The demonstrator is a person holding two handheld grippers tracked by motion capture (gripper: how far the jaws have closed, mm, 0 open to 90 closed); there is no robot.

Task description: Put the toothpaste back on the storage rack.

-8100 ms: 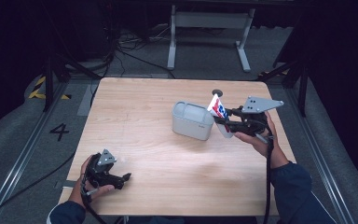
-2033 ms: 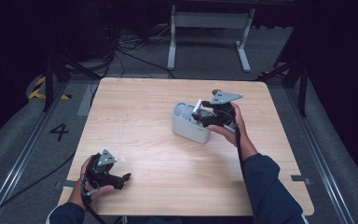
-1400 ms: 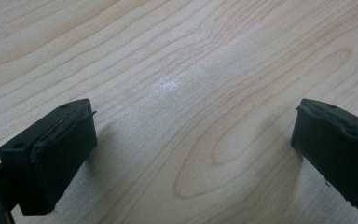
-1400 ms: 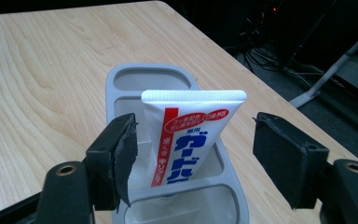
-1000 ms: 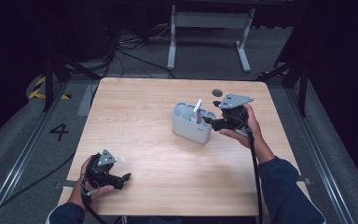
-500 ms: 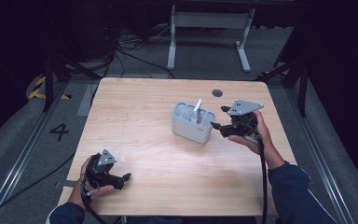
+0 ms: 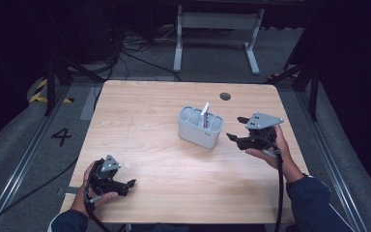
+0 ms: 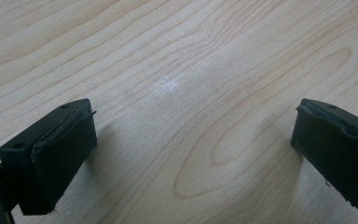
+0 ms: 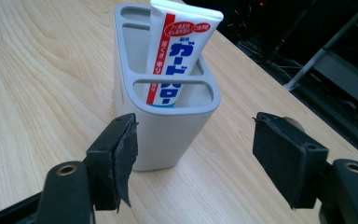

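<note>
the right tool [image 7: 235, 129] hovers just off the surface [image 7: 145, 121], its jaws spread wide with nothing between them. straight ahead of its jaws, a short way off and not touched by either pad, stands a grey holder [image 9: 168, 116] with rounded corners and open compartments in its top. a white toothpaste tube [image 9: 179, 51] with red and blue lettering stands in the compartment nearest this tool, leaning back so that its crimped end rises above the holder's rim. in the right gripper view the holder sits a little toward the left-hand jaw, whose pad shows in front of the holder's lower corner; the other jaw stands clear over bare wood. in the high view the holder [image 7: 200, 126] is just to the left of this tool's tips, and the tube [image 7: 205, 109] pokes up from it as a thin white strip.

the left tool [image 7: 128, 183] rests low near the front corner of the surface, held in the person's left hand [image 7: 94, 186], well apart from the holder and the other tool. its jaws are also wide apart, and between them lies only pale wood grain with a faint shiny spot [image 8: 167, 84].

beyond the right tool's far side a small dark round hole [image 7: 225, 96] sits in the surface near the back edge.
</note>
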